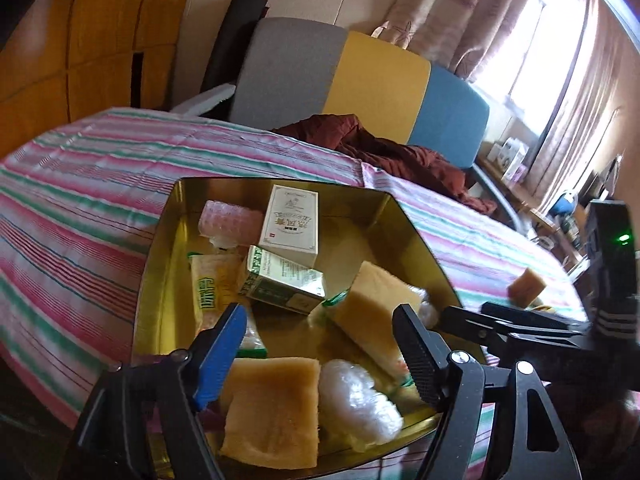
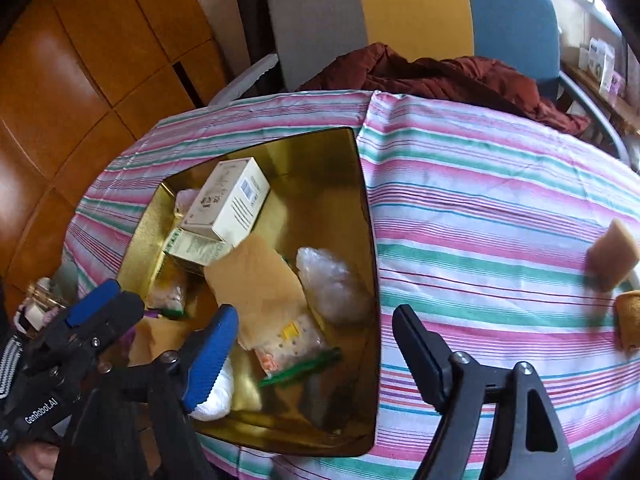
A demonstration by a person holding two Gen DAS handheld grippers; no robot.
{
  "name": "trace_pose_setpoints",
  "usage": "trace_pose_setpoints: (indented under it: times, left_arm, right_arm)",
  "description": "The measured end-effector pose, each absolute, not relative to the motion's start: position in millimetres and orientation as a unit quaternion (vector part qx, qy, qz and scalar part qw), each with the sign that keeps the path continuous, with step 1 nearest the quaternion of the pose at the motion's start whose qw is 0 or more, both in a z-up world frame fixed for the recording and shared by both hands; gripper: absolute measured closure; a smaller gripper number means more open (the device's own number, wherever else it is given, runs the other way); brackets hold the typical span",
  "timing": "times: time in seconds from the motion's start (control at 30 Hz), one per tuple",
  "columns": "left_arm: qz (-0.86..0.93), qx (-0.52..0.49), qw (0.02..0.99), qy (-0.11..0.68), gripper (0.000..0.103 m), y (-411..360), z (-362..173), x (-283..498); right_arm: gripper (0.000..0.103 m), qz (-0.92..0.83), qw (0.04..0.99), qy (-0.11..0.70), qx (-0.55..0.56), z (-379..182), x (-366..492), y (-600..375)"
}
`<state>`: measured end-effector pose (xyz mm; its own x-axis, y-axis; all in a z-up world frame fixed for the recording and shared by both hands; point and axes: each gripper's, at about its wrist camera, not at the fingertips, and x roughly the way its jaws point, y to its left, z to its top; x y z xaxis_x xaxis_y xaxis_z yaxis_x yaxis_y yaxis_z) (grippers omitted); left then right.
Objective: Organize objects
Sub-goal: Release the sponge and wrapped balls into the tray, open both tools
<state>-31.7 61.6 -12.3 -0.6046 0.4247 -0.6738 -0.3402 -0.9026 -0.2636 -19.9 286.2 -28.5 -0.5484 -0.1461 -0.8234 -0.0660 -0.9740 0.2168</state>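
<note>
A gold tin box (image 1: 404, 220) (image 2: 362, 208) sits on the striped tablecloth. It holds a white carton (image 1: 290, 230) (image 2: 228, 200), a green carton (image 1: 282, 282) (image 2: 196, 246), tan sponge blocks (image 1: 274, 408) (image 2: 256, 280), bubble wrap (image 1: 356, 398) (image 2: 332, 284) and snack packets (image 1: 208, 288). My left gripper (image 1: 320, 340) is open and empty over the tin's near end. My right gripper (image 2: 310, 344) is open and empty over the tin's near right rim. A loose tan sponge (image 2: 614, 254) (image 1: 526, 288) lies on the cloth at the right, with another tan item (image 2: 630, 320) beside it.
The table wears a pink, green and white striped cloth (image 2: 500, 208). A grey, yellow and blue chair back (image 1: 360, 80) with a dark red jacket (image 2: 440, 72) stands behind the table. Wooden cabinets (image 1: 80, 40) are at the left, a window with curtains at the right.
</note>
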Motion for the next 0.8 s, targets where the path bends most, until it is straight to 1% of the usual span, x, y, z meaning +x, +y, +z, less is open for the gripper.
trace_pose_setpoints:
  times: [0.1,0.3,0.4,0.8]
  left_arm:
    - [0.901,-0.384,0.197,-0.033,0.023,64.7,-12.3,-28.5]
    - [0.909,-0.375,0.179,-0.009,0.023,67.4,-9.6,-23.9]
    - [0.91,-0.373,0.178,-0.005,0.021,68.1,-9.1,-22.1]
    - [0.908,-0.378,0.183,0.005,0.02,74.4,-11.1,-17.9]
  right_arm:
    - [0.019,-0.878,0.014,-0.099,0.468,-28.1,-14.3,284.5]
    - [0.019,-0.886,0.001,-0.093,0.455,-24.9,-8.1,284.6]
    - [0.019,-0.891,-0.007,-0.088,0.446,-23.1,-4.7,284.0]
    - [0.018,-0.906,-0.035,-0.048,0.418,-17.1,4.8,279.7]
